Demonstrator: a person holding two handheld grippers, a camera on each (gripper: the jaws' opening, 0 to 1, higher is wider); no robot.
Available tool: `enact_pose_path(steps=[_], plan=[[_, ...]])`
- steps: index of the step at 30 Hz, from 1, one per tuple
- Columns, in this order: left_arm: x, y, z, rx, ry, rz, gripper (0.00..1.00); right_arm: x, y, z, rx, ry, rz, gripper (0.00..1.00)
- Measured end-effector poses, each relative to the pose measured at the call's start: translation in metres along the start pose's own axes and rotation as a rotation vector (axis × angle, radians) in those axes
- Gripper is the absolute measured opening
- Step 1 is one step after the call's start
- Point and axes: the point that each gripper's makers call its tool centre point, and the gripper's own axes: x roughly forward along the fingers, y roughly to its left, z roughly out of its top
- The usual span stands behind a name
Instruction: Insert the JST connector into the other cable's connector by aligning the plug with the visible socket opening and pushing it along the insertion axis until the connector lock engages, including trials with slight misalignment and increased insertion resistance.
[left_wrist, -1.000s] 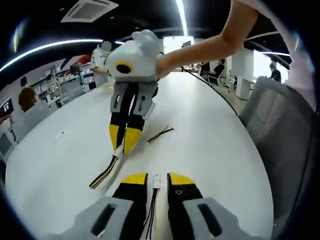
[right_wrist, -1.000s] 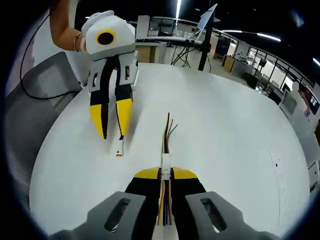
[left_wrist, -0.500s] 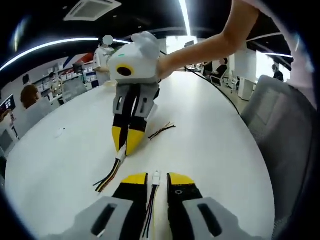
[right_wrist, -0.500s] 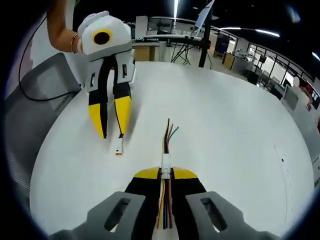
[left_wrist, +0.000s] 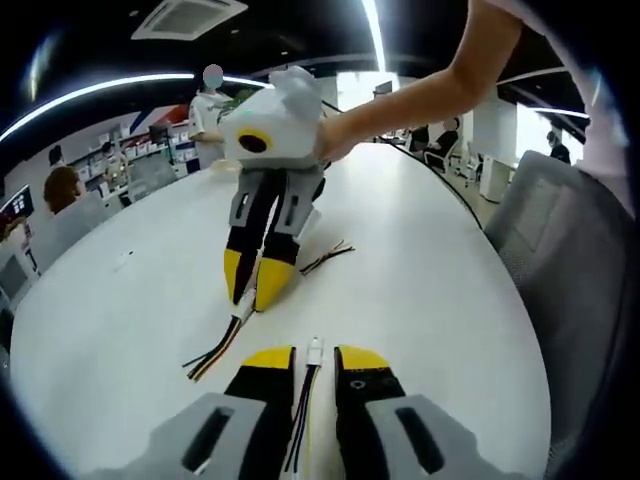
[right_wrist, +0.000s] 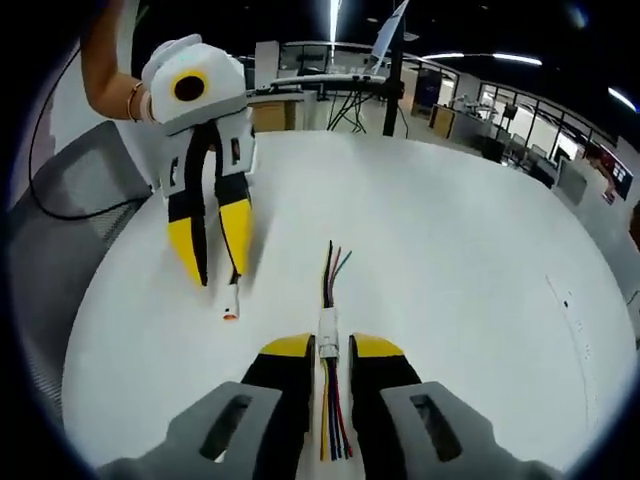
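Observation:
My left gripper (left_wrist: 315, 352) is shut on a thin cable, and its small white plug (left_wrist: 314, 347) pokes out past the fingertips. Across the white table (left_wrist: 430, 280), a person's hand holds my right gripper (left_wrist: 248, 298), which points toward me. It is shut on a white connector (left_wrist: 243, 312) with striped wires (left_wrist: 208, 358) trailing out in front. In the right gripper view, my right gripper (right_wrist: 328, 342) clamps that white connector (right_wrist: 328, 333), with coloured wires (right_wrist: 331, 270) fanning ahead. The left gripper (right_wrist: 213, 275) hangs up left, its small plug (right_wrist: 231, 303) dangling. The two connectors are apart.
Loose wire ends (left_wrist: 327, 258) lie on the table behind the right gripper. Grey chairs stand at the table's edge (left_wrist: 570, 250) (right_wrist: 70, 200). People sit at desks far back left (left_wrist: 55, 195). A stand rises beyond the table (right_wrist: 385, 70).
Both grippers keep their hold. The right gripper has shifted slightly, with its trailing wires now lying nearer my left jaws. The gap between the connectors is much the same.

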Motion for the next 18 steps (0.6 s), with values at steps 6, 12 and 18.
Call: enact_pose_path(steps=[6,12,18], plan=[[0.001,-0.001,-0.001,0.003,0.002,-0.003,0.08,-0.011,-0.001,0.005,0.033,-0.045,-0.043,0.18],[0.004,-0.001,-0.002,0.015,-0.003,-0.005,0.08,-0.034,0.001,0.001,0.047,-0.07,-0.1,0.17],[0.007,-0.001,-0.005,0.019,0.002,-0.016,0.07,-0.054,0.018,0.0,0.067,-0.112,-0.12,0.17]])
